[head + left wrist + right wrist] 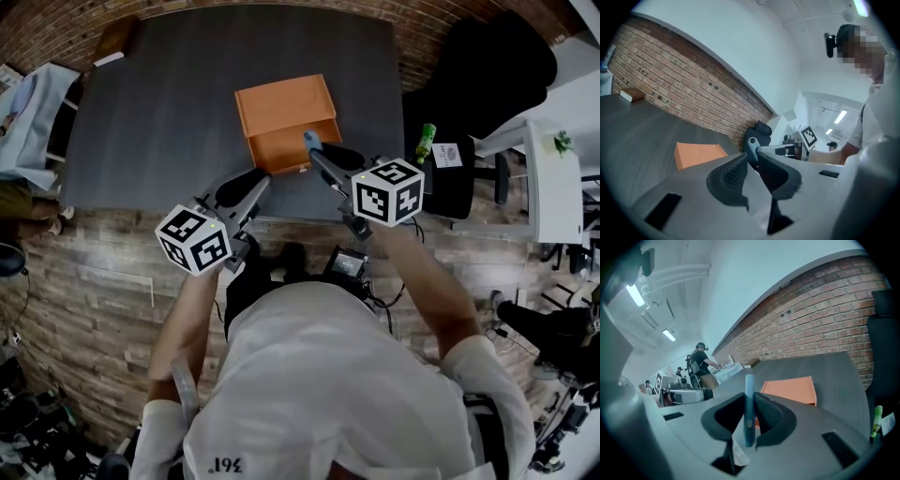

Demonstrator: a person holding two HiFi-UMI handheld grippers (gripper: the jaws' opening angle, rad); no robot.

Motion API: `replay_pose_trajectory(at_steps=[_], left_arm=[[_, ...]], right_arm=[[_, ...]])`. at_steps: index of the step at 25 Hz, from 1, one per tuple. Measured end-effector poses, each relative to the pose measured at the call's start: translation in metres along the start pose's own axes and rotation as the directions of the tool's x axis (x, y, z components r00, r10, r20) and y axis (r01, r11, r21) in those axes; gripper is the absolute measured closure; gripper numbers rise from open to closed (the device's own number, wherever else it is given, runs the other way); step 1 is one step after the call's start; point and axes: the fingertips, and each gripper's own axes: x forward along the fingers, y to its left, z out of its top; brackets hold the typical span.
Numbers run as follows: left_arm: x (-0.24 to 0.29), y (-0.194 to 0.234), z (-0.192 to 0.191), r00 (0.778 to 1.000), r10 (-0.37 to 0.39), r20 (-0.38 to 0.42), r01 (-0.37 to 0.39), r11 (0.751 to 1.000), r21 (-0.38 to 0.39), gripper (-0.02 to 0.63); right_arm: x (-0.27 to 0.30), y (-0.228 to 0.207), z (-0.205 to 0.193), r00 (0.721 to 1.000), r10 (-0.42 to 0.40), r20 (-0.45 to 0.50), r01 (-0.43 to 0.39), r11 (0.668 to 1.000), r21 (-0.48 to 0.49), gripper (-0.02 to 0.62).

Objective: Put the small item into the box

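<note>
Right gripper view – blue item is pinched by the right gripper jaws, left gripper jaws are parted, empty – could be twisted loose short of the orange box.

The person's two bare forearms reached forward, the left forearm a little nearer than the right forearm. Each hand gripped a grey two-jaw handheld gripper topped with a white cube of black square markers. The left gripper pointed far and slightly right, and its black ribbed pads stood a narrow gap apart with nothing between them. The right gripper pointed far and left, tilted downward. Its jaws were closed on a slim blue stick-shaped item, which stood upright between the pads and stuck out past the tips.
</note>
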Motion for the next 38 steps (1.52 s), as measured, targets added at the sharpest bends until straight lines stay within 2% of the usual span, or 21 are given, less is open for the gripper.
replay_pose_trajectory(at_steps=[8, 12, 18, 26, 30, 38], left_arm=[[0.020, 0.039, -0.016, 0.995, -0.019, -0.097, 0.017, 0.999, -0.028, 0.531], [0.027, 0.053, -0.027, 0.990, -0.029, -0.138, 0.024, 0.999, -0.043, 0.531], [0.034, 0.064, -0.040, 0.982, -0.048, -0.185, 0.044, 0.999, -0.021, 0.535], [0.032, 0.074, -0.065, 0.968, -0.055, -0.243, 0.039, 0.997, -0.069, 0.551], [0.032, 0.078, -0.073, 0.966, -0.046, -0.256, 0.022, 0.995, -0.097, 0.554], [0.019, 0.082, -0.078, 0.964, -0.018, -0.265, -0.012, 0.994, -0.110, 0.557]], right_arm=[[0.049, -0.023, -0.023, 0.989, -0.070, -0.130, 0.066, 0.997, -0.031, 0.514], [0.074, -0.036, -0.043, 0.972, -0.099, -0.213, 0.091, 0.995, -0.048, 0.514], [0.115, -0.044, -0.068, 0.942, -0.105, -0.320, 0.091, 0.994, -0.059, 0.514], [0.143, -0.065, -0.096, 0.878, -0.160, -0.452, 0.117, 0.986, -0.122, 0.514], [0.151, -0.072, -0.110, 0.838, -0.182, -0.515, 0.095, 0.977, -0.189, 0.514], [0.165, -0.082, -0.126, 0.789, -0.226, -0.571, 0.069, 0.957, -0.283, 0.514]])
